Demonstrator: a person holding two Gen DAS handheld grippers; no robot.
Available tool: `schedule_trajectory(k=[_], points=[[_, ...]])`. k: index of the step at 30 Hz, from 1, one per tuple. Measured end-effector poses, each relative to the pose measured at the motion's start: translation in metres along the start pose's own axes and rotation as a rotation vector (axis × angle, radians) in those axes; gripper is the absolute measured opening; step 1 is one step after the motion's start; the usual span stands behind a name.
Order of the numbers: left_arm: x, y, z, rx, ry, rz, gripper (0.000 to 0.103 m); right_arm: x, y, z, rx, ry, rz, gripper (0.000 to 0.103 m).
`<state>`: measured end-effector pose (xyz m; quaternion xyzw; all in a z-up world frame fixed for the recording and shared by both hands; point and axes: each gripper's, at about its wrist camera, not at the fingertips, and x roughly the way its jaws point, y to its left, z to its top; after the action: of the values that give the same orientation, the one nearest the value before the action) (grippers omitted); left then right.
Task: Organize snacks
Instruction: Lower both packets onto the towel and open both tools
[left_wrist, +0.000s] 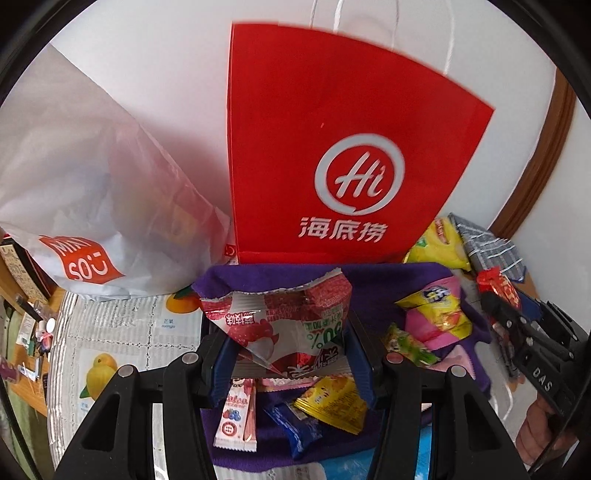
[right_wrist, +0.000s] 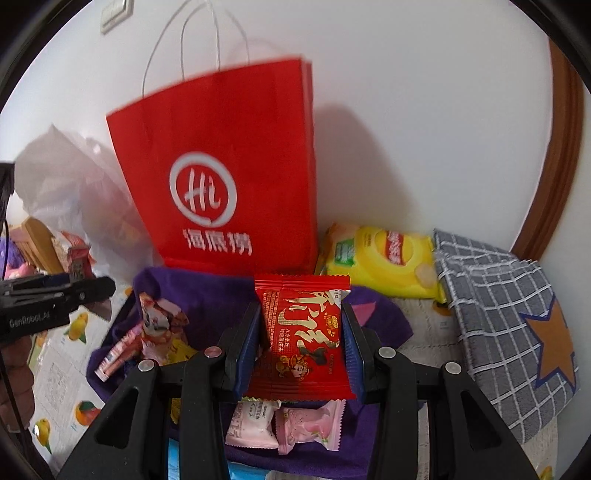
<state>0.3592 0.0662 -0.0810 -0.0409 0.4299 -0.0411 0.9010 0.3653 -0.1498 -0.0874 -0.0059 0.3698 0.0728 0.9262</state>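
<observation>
My left gripper is shut on a red-and-white lychee snack packet, held above a purple cloth strewn with small snacks: a pink-white stick pack, a blue wrapper, a yellow packet, a pink-yellow packet. My right gripper is shut on a red packet with gold lettering, over two pink packets on the purple cloth. A tall red paper bag stands behind the cloth. The right gripper also shows at the left wrist view's right edge.
A white plastic shopping bag lies left of the red bag. A yellow chips bag and a grey checked cloth with an orange star lie at the right by the wall. A fruit-print table cover spreads to the left.
</observation>
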Motion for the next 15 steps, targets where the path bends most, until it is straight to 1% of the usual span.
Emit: schedule_trajectory(k=[2, 5, 12, 15], points=[[0.011, 0.002, -0.001, -0.004, 0.020, 0.004, 0.051, 0.010, 0.000, -0.005, -0.005, 0.027, 0.000, 0.042], [0.024, 0.002, -0.001, -0.009, 0.049, 0.006, 0.051, 0.021, 0.000, -0.012, -0.004, 0.067, 0.028, 0.042], [0.044, -0.004, -0.003, 0.011, 0.092, 0.010, 0.051, 0.040, 0.005, -0.021, -0.028, 0.104, 0.040, 0.042], [0.049, -0.007, -0.005, 0.027, 0.102, 0.014, 0.052, 0.044, 0.005, -0.023, -0.036, 0.117, 0.032, 0.042]])
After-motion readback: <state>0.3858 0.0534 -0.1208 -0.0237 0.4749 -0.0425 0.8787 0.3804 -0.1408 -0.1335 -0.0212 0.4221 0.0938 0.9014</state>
